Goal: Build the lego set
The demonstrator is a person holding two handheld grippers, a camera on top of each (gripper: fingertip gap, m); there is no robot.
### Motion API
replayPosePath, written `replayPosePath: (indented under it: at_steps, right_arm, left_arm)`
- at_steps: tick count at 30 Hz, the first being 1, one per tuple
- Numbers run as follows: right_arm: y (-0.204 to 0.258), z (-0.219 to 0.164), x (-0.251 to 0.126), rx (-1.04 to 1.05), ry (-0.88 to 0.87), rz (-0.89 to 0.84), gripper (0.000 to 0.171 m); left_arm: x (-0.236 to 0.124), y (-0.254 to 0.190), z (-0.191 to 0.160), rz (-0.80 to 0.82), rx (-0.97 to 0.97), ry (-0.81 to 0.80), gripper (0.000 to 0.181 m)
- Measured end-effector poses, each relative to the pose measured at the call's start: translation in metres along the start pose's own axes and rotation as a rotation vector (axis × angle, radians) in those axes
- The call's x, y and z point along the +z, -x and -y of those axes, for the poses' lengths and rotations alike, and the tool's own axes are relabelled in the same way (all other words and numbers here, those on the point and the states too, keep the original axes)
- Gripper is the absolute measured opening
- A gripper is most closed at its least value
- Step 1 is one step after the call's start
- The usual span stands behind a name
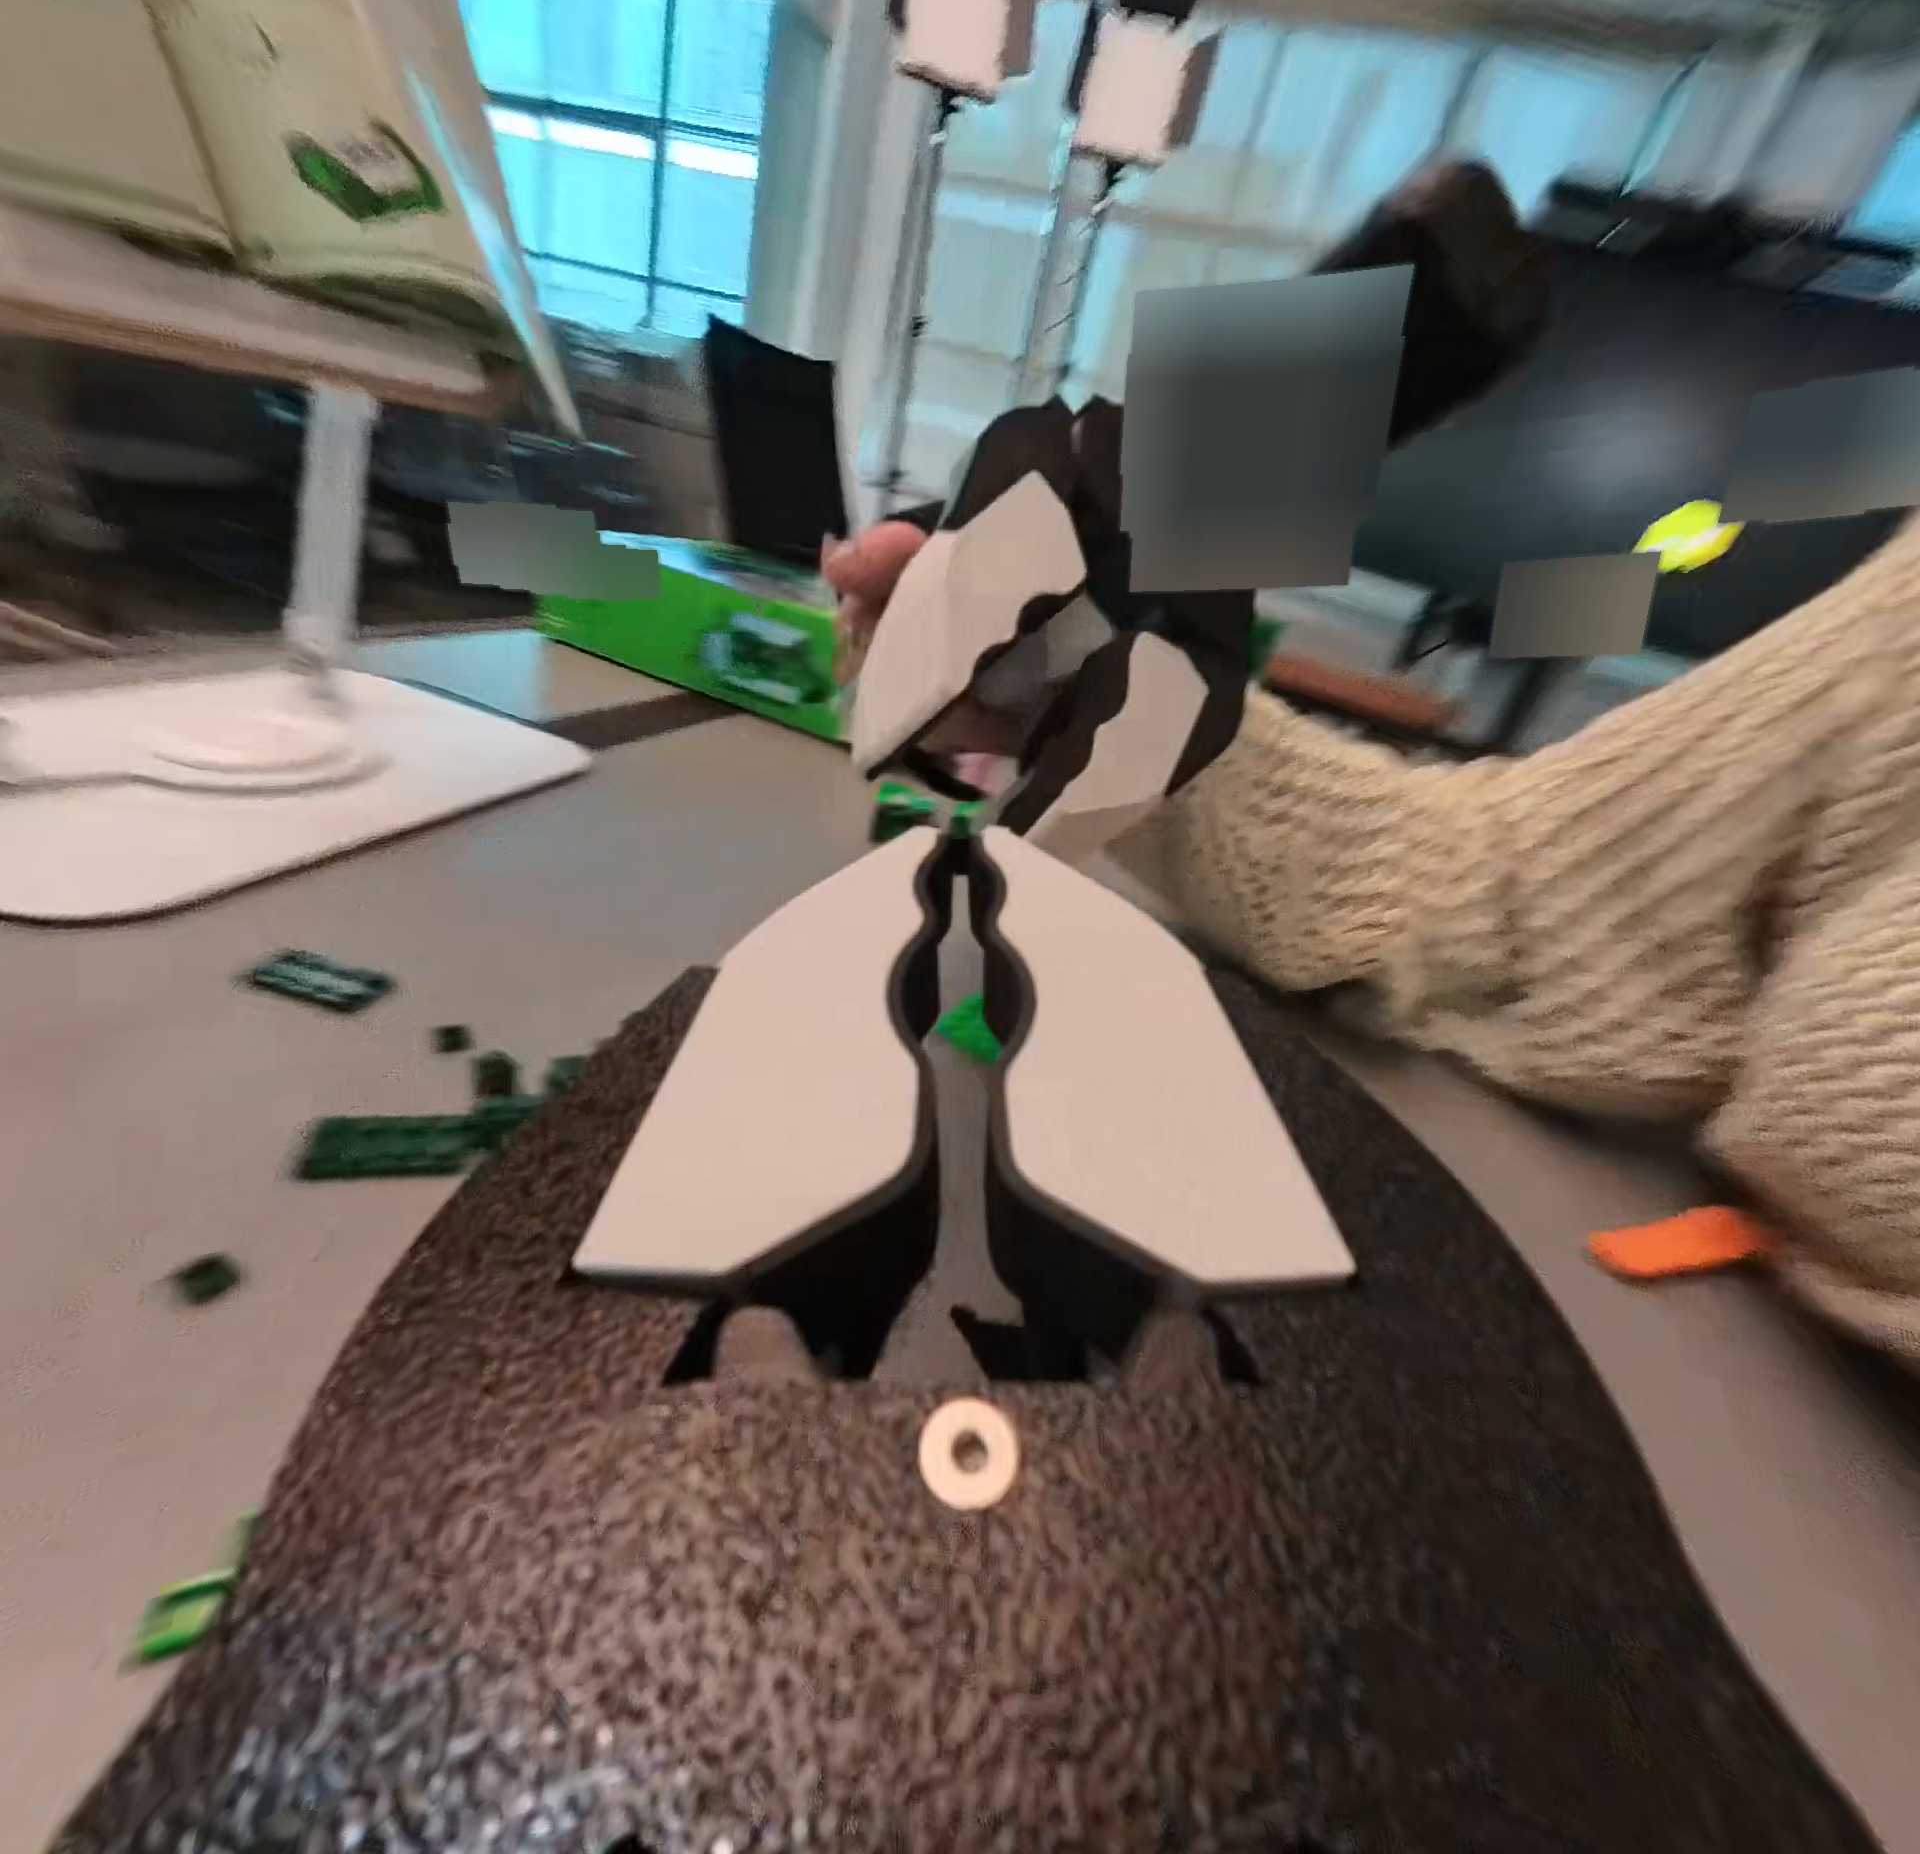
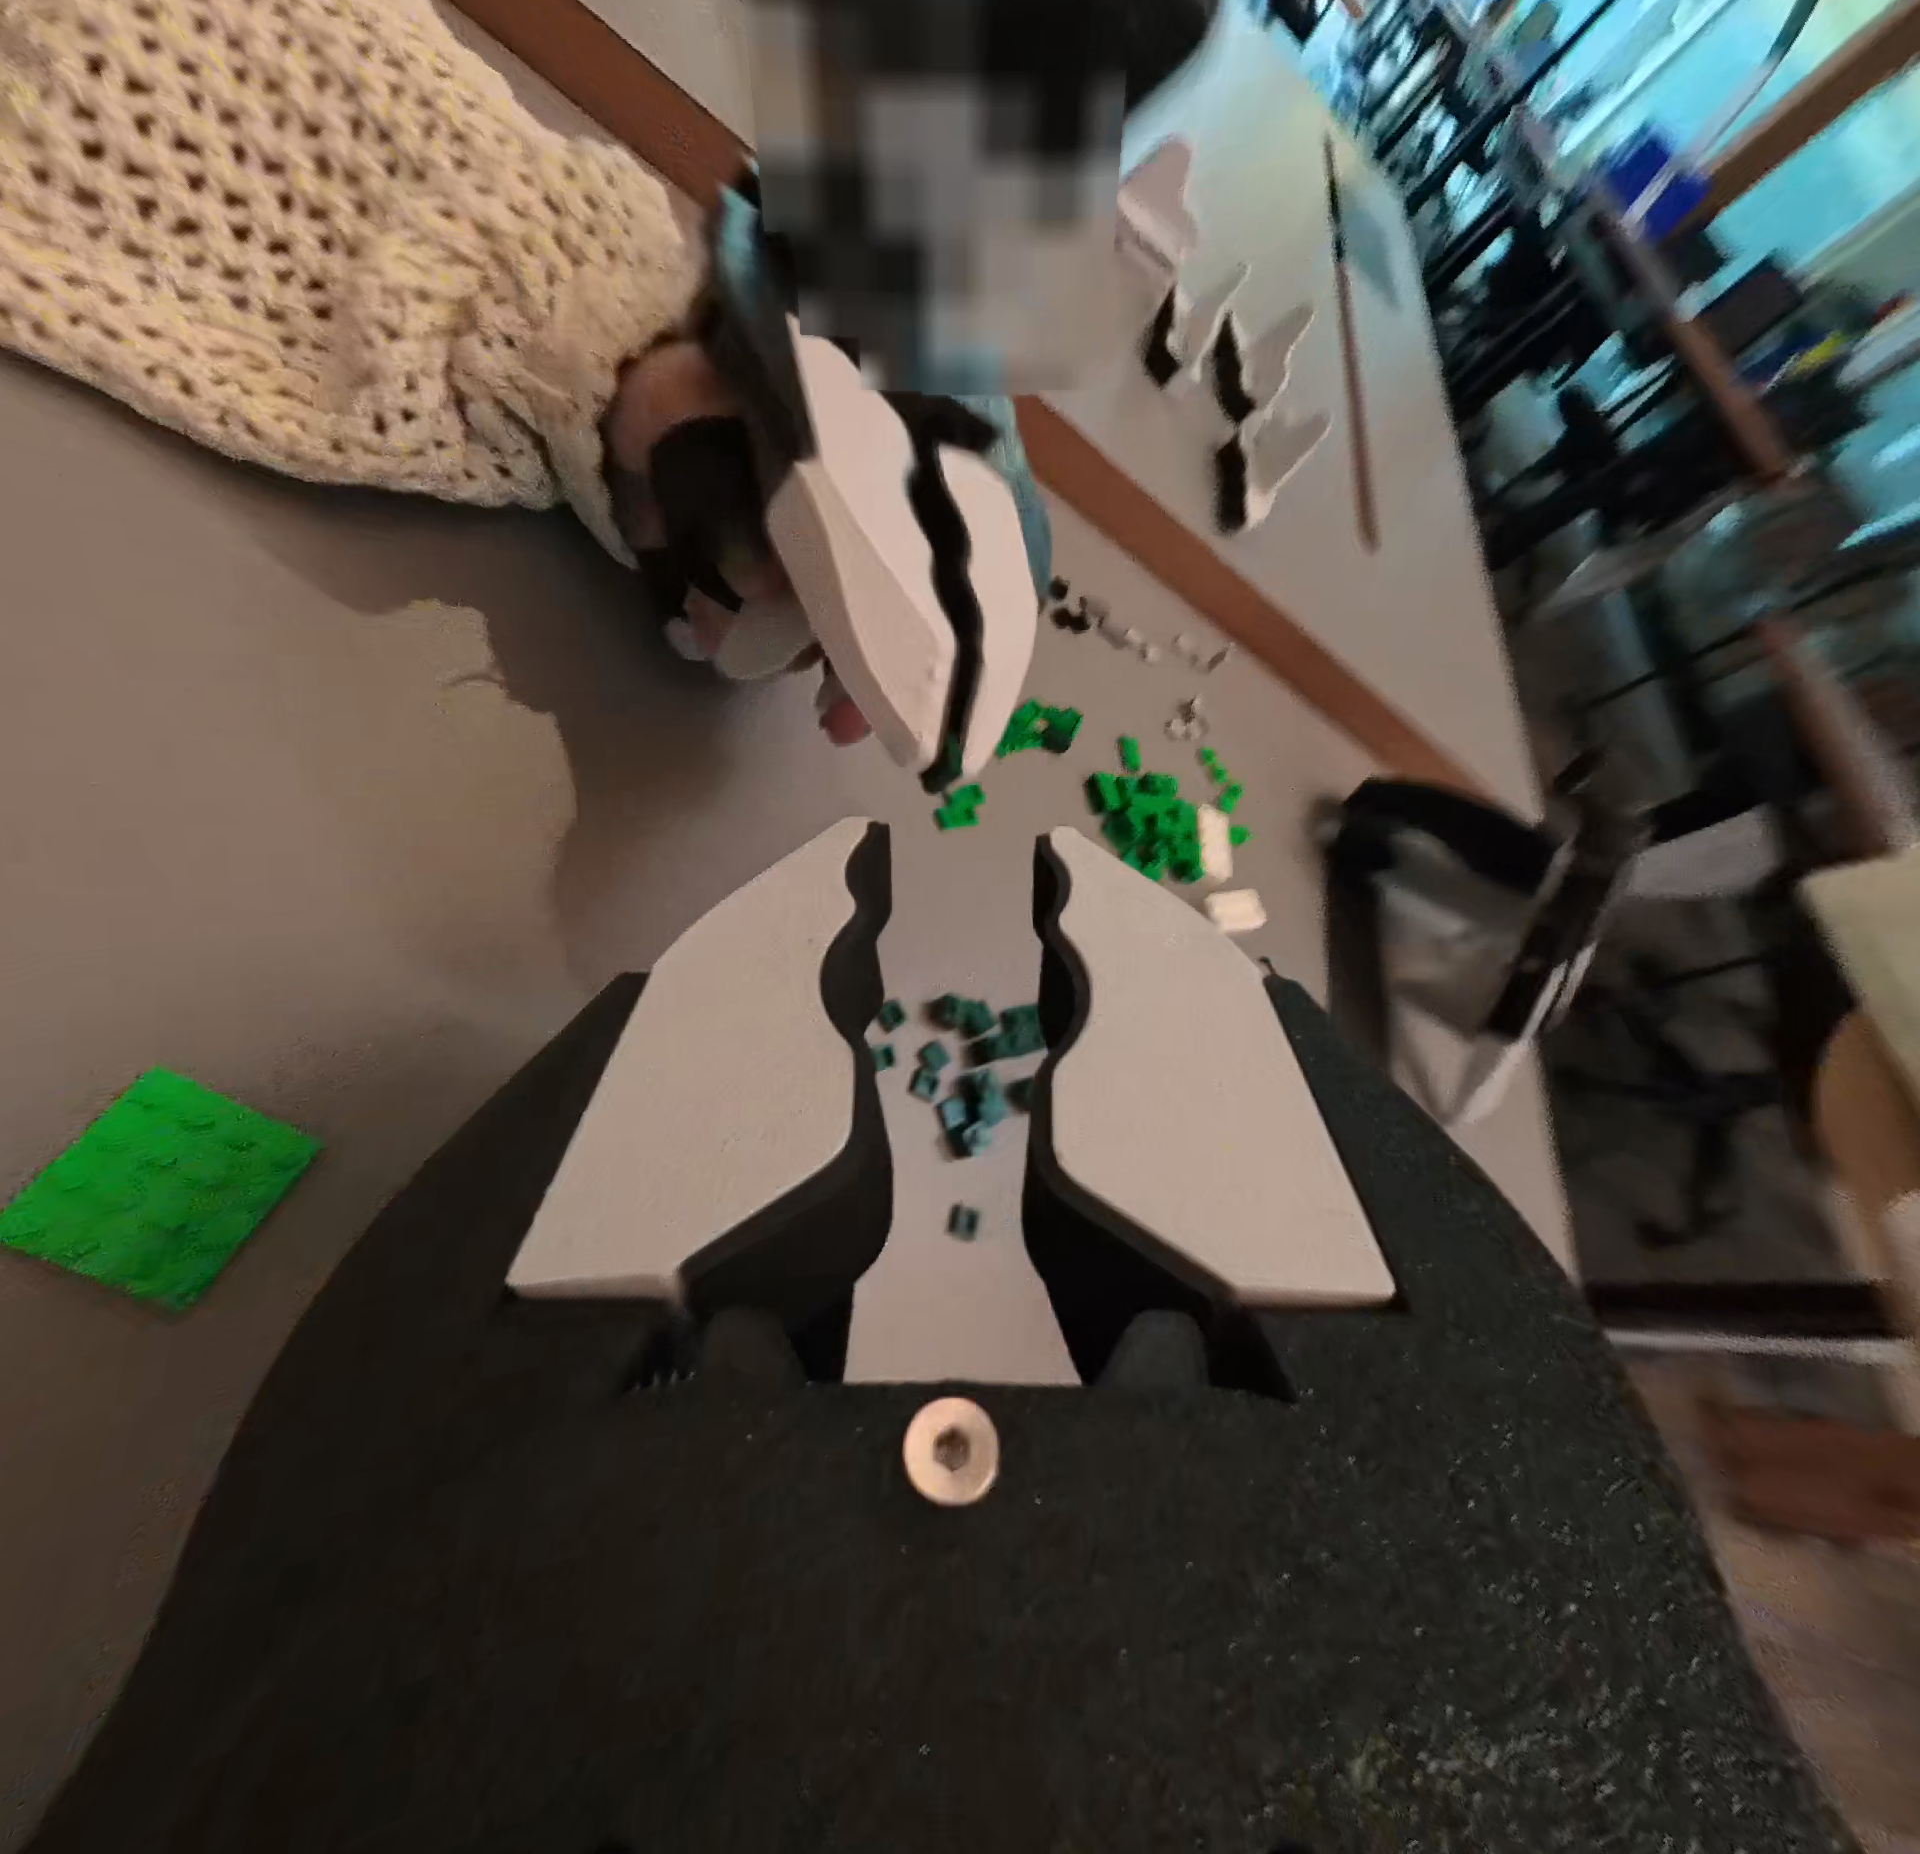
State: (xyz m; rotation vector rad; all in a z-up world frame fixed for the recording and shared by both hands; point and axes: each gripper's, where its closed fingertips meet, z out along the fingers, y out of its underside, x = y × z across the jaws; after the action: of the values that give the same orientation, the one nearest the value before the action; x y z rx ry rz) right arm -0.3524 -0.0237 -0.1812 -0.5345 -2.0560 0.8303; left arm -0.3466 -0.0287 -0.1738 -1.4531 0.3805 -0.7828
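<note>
My left gripper is shut on a small green brick pinched at its fingertips and held above the grey table. In the right wrist view the left gripper points down with the dark green brick at its tip. My right gripper is open and empty, just in front of the left one's tips. It also shows in the left wrist view, facing my left gripper. A bright green baseplate lies flat on the table, to the left.
On the table lie piles of bright green bricks, dark green bricks and white bricks. An open instruction booklet stands on a white stand. There are also a green box, dark green plates and an orange piece. Only a small space, under 4 cm, lies between the two pairs of fingers.
</note>
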Motion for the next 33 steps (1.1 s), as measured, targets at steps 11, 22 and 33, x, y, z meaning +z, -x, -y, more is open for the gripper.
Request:
replayPosePath:
  at_steps: [11,22,33]
  right_arm:
    - [0.011,0.024,0.004,-0.287,0.058,-0.054,0.01]
    - [0.01,0.01,0.001,-0.253,0.121,-0.031,0.007]
    - [0.065,-0.065,-0.044,0.33,0.086,-0.067,0.007]
  left_arm:
    - [-0.006,-0.018,0.008,-0.274,-0.349,-0.06,0.003]
    - [-0.002,-0.017,0.001,-0.257,-0.347,-0.051,0.035]
    - [-0.005,0.003,0.005,-0.07,-0.25,-0.11,0.056]
